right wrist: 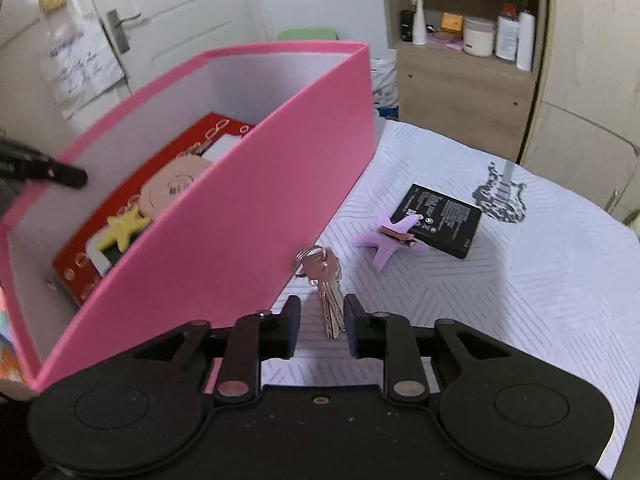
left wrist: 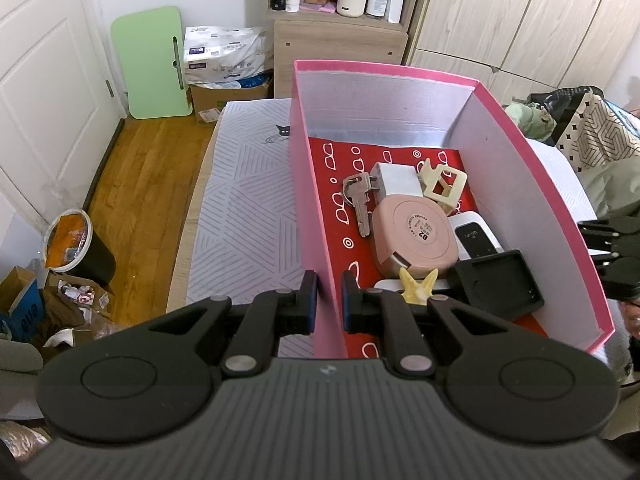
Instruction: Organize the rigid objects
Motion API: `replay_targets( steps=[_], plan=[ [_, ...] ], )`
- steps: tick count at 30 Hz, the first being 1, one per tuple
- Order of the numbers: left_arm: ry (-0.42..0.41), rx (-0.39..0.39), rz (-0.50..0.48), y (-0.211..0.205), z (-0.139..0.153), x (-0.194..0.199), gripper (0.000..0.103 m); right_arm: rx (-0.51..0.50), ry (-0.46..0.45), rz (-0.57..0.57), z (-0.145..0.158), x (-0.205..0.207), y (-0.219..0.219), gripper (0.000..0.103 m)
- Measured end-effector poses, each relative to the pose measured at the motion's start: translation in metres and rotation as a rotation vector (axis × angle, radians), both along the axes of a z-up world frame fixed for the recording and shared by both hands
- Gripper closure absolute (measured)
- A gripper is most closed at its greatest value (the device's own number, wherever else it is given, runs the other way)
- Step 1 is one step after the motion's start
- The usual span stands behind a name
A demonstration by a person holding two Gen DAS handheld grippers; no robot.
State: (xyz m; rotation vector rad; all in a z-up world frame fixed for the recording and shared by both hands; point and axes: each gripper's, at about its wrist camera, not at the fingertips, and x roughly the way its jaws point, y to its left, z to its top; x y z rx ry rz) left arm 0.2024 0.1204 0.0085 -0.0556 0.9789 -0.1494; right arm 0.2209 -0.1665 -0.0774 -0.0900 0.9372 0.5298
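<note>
A pink box [left wrist: 520, 168] with a red patterned floor stands on the table. It holds a key [left wrist: 360, 204], a white block [left wrist: 396, 180], a cream clip [left wrist: 442, 184], a round pink case [left wrist: 416, 236], a white device [left wrist: 476, 236], a black square [left wrist: 500, 284] and a yellow star clip [left wrist: 418, 286]. My left gripper [left wrist: 329, 304] is shut on the box's left wall. My right gripper [right wrist: 322, 324] is open around a set of keys [right wrist: 326, 284] on the table, beside the box [right wrist: 224, 224]. A purple star clip [right wrist: 394, 240] and a black battery [right wrist: 440, 218] lie beyond.
The table has a white striped cloth [right wrist: 500, 300]. A wooden shelf unit [left wrist: 340, 20] with bottles stands behind, wardrobes at the right. A bin [left wrist: 76, 248], boxes and a green board [left wrist: 154, 64] are on the wooden floor at the left.
</note>
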Motion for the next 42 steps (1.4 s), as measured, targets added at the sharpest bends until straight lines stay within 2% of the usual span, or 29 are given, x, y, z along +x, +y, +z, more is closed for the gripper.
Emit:
replay_targets(
  steps=[2, 5, 7, 9, 10, 12, 21, 29, 35, 42],
  plan=[
    [0.001, 0.000, 0.003, 0.000, 0.000, 0.000, 0.092, -0.032, -0.030, 0.030, -0.005, 0.003, 0.009, 0.060],
    [0.001, 0.001, 0.005, 0.001, 0.000, 0.001, 0.092, -0.109, -0.112, 0.069, -0.013, 0.006, 0.018, 0.059],
    [0.001, 0.003, 0.003, 0.000, 0.000, 0.000, 0.092, -0.094, -0.140, 0.092, -0.014, 0.009, 0.013, 0.058],
    [0.002, 0.006, 0.002, 0.000, 0.000, 0.000, 0.092, -0.039, -0.119, 0.079, -0.016, 0.012, 0.005, 0.058],
    [0.003, 0.005, 0.003, 0.000, 0.000, 0.001, 0.092, -0.020, -0.115, 0.075, -0.016, 0.012, 0.002, 0.058],
    [0.003, 0.001, 0.003, 0.000, 0.000, 0.001, 0.092, -0.006, -0.125, 0.086, -0.015, 0.008, 0.001, 0.077],
    [0.004, 0.000, 0.004, 0.000, -0.001, 0.001, 0.092, 0.072, -0.084, -0.086, -0.010, 0.005, -0.009, 0.078],
    [0.004, -0.001, 0.004, 0.000, 0.000, 0.001, 0.092, 0.150, -0.091, -0.152, 0.003, -0.001, -0.023, 0.078],
    [0.004, 0.000, 0.004, 0.000, 0.000, 0.001, 0.092, 0.216, -0.122, -0.196, 0.020, -0.007, -0.036, 0.078],
    [0.006, -0.003, 0.009, 0.000, -0.001, 0.001, 0.092, 0.242, -0.229, -0.190, 0.066, -0.013, -0.037, 0.078]
  ],
)
